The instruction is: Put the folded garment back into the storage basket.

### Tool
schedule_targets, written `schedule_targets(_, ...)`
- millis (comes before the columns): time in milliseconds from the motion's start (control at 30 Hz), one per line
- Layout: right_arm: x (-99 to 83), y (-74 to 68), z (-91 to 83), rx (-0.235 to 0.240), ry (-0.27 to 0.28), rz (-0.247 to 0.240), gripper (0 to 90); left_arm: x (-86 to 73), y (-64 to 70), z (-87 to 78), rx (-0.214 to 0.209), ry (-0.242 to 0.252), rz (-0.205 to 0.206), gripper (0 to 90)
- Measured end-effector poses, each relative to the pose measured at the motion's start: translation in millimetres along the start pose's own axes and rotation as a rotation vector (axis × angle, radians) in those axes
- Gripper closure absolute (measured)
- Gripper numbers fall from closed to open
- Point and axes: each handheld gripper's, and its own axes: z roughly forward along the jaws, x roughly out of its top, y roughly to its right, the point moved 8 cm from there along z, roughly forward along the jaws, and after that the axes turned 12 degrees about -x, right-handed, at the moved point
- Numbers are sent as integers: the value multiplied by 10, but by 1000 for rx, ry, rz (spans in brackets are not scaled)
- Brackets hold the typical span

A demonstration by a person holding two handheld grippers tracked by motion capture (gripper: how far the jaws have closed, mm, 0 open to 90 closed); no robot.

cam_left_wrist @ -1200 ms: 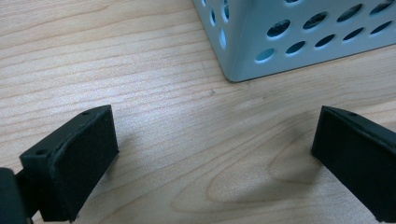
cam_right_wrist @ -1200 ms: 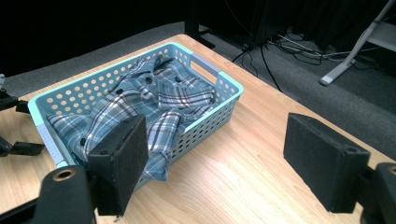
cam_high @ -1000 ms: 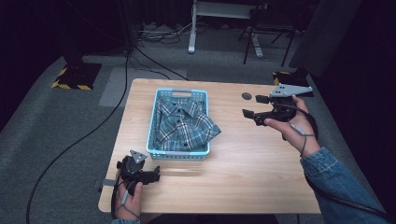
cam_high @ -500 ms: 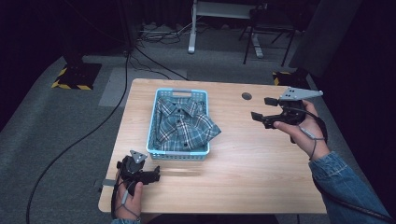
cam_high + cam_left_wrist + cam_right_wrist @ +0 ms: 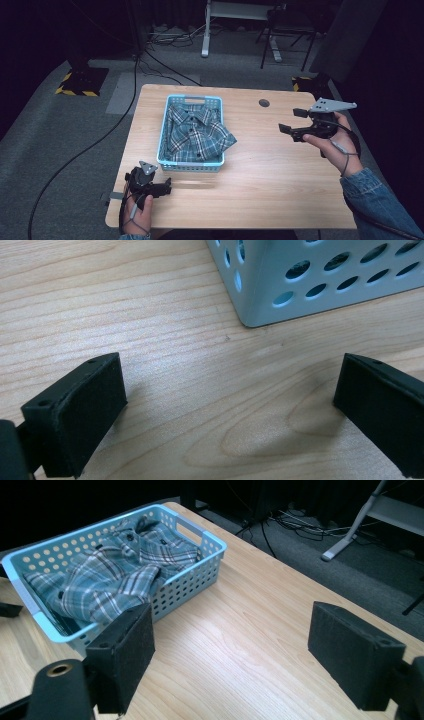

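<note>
Left gripper (image 5: 162, 188) sits low at the near left corner of the desk (image 5: 280, 195) in the high view, held in the person's left hand (image 5: 136, 210), its jaws apart and holding nothing, just off the near left corner of the basket (image 5: 192, 165). We note the light blue perforated basket standing left of the desk's middle, its long sides running from near edge to far edge. A plaid shirt (image 5: 195, 132) lies folded inside it, one fold draped over the right rim. Right gripper (image 5: 292, 122) is held above the desk near the right edge, well apart from the basket, in the person's right hand (image 5: 332, 142); jaws spread, nothing between them. A small dark round grommet (image 5: 264, 103) is set in the desk towards the far right corner.

Left gripper view: we see both black jaws wide apart over bare wood (image 5: 200, 390), gripper (image 5: 227, 405) empty. One corner of the basket (image 5: 300, 285) stands just beyond the gap, with oval holes in its wall.

Right gripper view: jaws wide apart, gripper (image 5: 230, 650) empty, looking across the desk (image 5: 240, 645) at the basket (image 5: 192, 587). The shirt (image 5: 110, 575) fills the basket and one fold overhangs the rim nearest the camera. Cables and a white stand leg (image 5: 350, 535) lie on the floor past the far edge.
</note>
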Motion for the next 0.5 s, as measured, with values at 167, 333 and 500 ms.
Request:
schedule_targets(167,-65,66,-30,-11,-2,2,179,0,-2,-1,-1,-2,2,1)
schedule_targets(333,-121,111,-75,-17,-2,8,174,2,-1,2,-2,0,0,1)
schedule_targets(500,-188,180,-127,-31,-11,19,167,1,-3,0,-1,-1,0,1)
